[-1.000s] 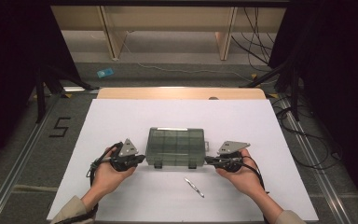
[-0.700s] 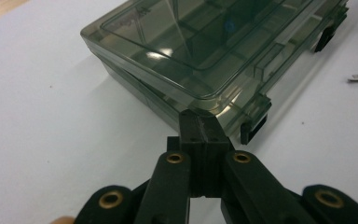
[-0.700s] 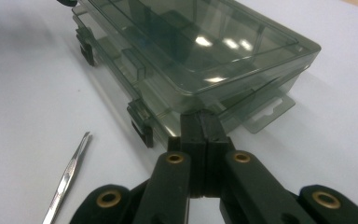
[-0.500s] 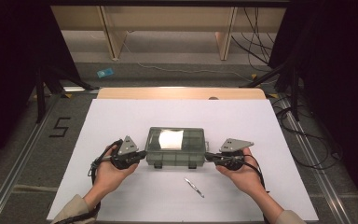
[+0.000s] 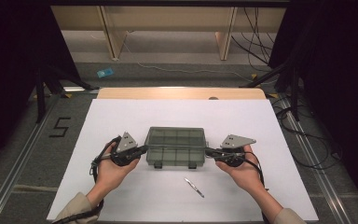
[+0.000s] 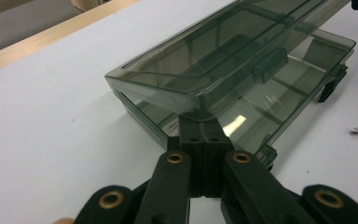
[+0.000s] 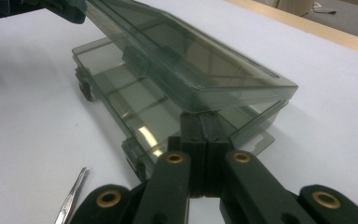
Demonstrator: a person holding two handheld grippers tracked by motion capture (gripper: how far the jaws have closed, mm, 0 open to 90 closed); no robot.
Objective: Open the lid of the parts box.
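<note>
1. We see the left gripper [image 5: 142, 150] at the left end of a smoky clear plastic box [image 5: 175, 148]; its jaws are pressed together with no gap, and their tips sit under the rim of the lid [image 6: 223, 56].
2. In the left gripper view the lid is tilted up ahead of the jaws, its near edge just above the tips, while the divided base [image 6: 279, 100] lies flat on the white table [image 6: 51, 121] beyond.
3. The right gripper [image 5: 208, 151] is at the opposite end of the box, jaws likewise shut tight, tips under the lid's rim.
4. In the right gripper view the lid slants upward ahead and to the left of the jaws, over the open base.
5. Whether either gripper pinches the lid or merely props it from below, we cannot tell; the contact is hidden under the rim.
6. Tweezers [image 5: 194, 187] lie on the table, near the right gripper on the person's side and apart from the box; in the right gripper view they show at the lower left beside the jaws.
</note>
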